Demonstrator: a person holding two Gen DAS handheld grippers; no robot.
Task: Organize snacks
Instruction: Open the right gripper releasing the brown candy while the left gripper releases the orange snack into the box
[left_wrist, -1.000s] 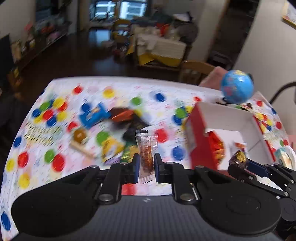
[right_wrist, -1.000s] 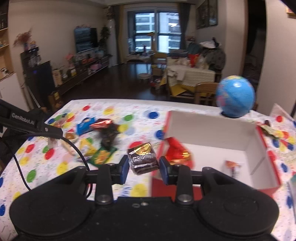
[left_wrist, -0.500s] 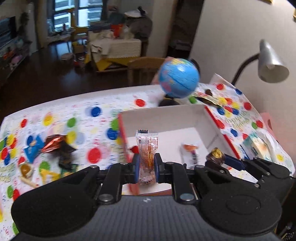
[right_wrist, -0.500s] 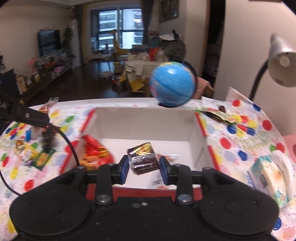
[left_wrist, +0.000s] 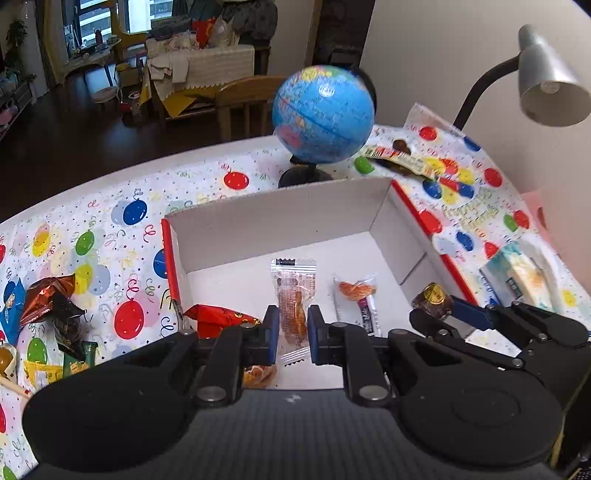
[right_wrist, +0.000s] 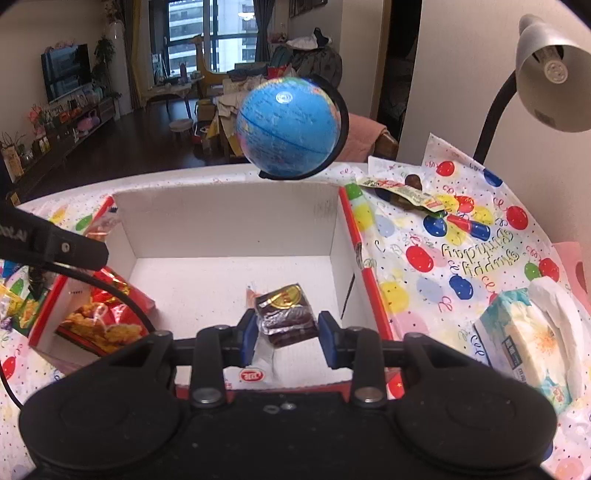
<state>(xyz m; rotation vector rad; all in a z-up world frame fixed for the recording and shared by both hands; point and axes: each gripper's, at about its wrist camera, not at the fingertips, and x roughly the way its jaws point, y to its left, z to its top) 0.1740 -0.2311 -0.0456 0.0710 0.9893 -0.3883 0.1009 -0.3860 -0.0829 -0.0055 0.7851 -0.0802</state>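
My left gripper is shut on a clear packet of orange-brown snack, held upright over the white floor of the red-edged box. My right gripper is shut on a dark brown wrapped chocolate with a gold seal, over the same box. In the left wrist view the right gripper shows at the right with that chocolate. A red snack bag and a small orange candy packet lie inside the box. The red bag rests in the box's left corner.
A blue globe stands just behind the box. Loose snacks lie on the balloon-print tablecloth to the left. A tissue pack lies right of the box, a flat wrapper further back, and a grey lamp leans over the right side.
Both grippers have swung right from the snack pile to over the box, each keeping its snack. The box now fills the middle of both views.
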